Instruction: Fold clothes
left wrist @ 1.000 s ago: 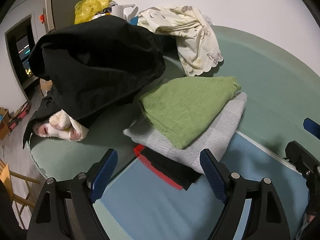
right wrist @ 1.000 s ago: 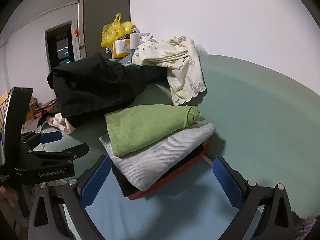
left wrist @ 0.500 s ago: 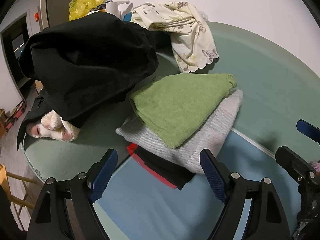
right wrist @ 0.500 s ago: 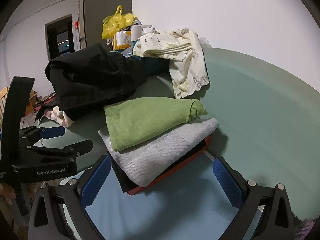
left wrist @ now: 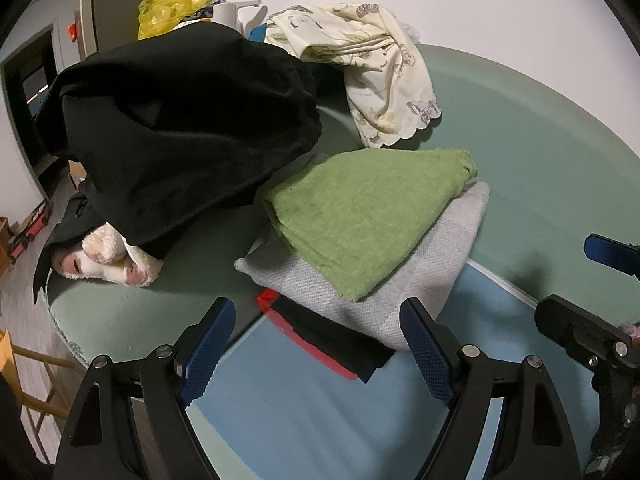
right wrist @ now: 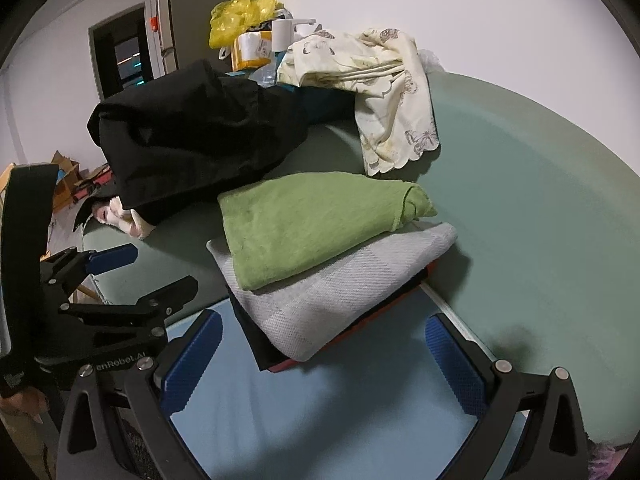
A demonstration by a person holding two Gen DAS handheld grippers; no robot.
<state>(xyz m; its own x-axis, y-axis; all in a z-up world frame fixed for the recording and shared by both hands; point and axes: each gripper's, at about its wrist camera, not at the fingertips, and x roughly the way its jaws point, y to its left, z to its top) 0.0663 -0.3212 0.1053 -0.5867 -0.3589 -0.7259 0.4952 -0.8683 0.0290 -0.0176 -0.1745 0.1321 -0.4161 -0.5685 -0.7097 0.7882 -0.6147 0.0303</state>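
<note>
While we wait, three folded clothes sit stacked by the bed's (left wrist: 532,152) front edge, green towel (left wrist: 368,216) on top | black jacket (left wrist: 180,128) and cream cloth (right wrist: 384,92) still unfolded | left gripper (left wrist: 316,352) and right gripper (right wrist: 320,364) both wide, holding nothing

The black and red layers (left wrist: 320,340) at the bottom of the folded stack show only as thin edges under the grey cloth (left wrist: 420,280) — what garments they are cannot be told. A pale fleecy item (left wrist: 108,260) lies mostly buried beneath the black heap (left wrist: 180,128). Behind that heap, the yellow bag (right wrist: 240,12) and white containers (right wrist: 280,36) are partly blocked, their labels too small to read. In the left wrist view the right tongs (left wrist: 592,292) are cut off by the edge — only one blue pad and part of the frame show.
</note>
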